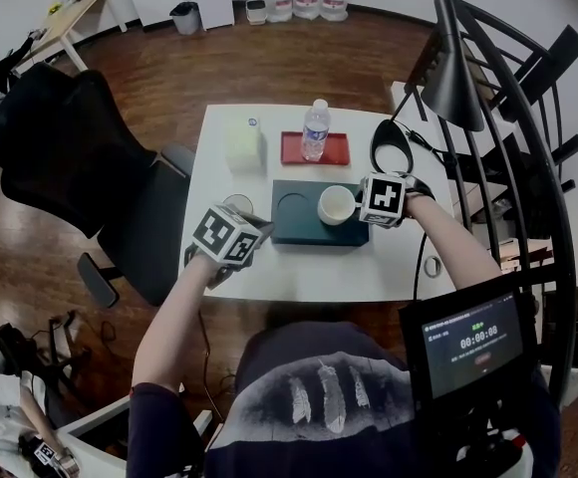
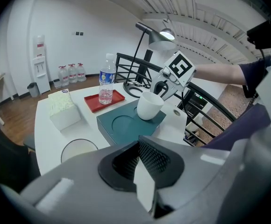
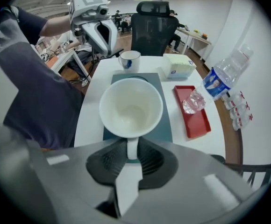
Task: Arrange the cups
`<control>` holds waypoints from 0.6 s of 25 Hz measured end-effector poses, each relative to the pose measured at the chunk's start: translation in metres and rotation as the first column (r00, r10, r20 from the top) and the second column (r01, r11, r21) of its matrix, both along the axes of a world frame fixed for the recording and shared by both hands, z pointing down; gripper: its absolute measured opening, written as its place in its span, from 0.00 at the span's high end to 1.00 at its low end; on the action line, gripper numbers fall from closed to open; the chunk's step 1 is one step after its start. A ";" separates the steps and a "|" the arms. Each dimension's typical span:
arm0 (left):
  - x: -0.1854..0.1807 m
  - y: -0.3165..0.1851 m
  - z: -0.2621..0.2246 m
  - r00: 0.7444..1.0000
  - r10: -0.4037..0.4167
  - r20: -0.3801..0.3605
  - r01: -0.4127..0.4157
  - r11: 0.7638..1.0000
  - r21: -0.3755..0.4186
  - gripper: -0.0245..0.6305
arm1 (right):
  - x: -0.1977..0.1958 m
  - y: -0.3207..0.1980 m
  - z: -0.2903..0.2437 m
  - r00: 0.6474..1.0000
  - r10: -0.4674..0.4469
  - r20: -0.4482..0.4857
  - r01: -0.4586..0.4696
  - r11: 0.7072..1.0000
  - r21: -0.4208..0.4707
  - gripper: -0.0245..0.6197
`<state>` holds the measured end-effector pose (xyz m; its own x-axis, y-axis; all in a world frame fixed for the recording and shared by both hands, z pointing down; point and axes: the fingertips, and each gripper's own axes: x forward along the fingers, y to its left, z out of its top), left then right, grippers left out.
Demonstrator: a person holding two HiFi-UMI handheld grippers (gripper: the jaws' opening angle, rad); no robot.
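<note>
the left gripper (image 2: 138, 147) hides the near edge of the second cup (image 2: 78, 148).

White table (image 1: 299, 272) w/ teal tray (image 1: 309, 232), red tray (image 1: 337, 152), tissue box (image 1: 242, 145), cup (image 3: 129, 60).

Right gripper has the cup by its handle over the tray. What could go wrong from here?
1. The right gripper pinches only the thin handle of the white cup, so the cup could swivel or slip.
2. In the left gripper view the cup looks tilted over the teal tray. Released like that, it may seat crooked or tip.
</note>
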<state>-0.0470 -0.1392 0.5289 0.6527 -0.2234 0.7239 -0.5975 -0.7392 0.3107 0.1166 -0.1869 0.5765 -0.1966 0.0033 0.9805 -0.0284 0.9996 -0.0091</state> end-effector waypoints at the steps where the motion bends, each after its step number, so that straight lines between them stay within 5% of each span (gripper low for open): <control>1: 0.000 -0.001 -0.001 1.000 0.001 0.001 -0.001 1.000 0.002 0.96 | 0.000 0.001 0.001 1.000 0.006 -0.008 -0.006 1.000 -0.003 0.88; 15: 0.000 -0.010 -0.002 1.000 0.014 -0.004 -0.014 1.000 0.000 0.96 | 0.001 -0.007 -0.001 0.999 0.044 0.008 -0.044 0.999 -0.005 0.83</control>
<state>-0.0474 -0.1491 0.5274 0.6587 -0.2139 0.7213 -0.5856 -0.7477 0.3130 0.1180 -0.1938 0.5754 -0.2045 -0.0009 0.9789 -0.0725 0.9973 -0.0142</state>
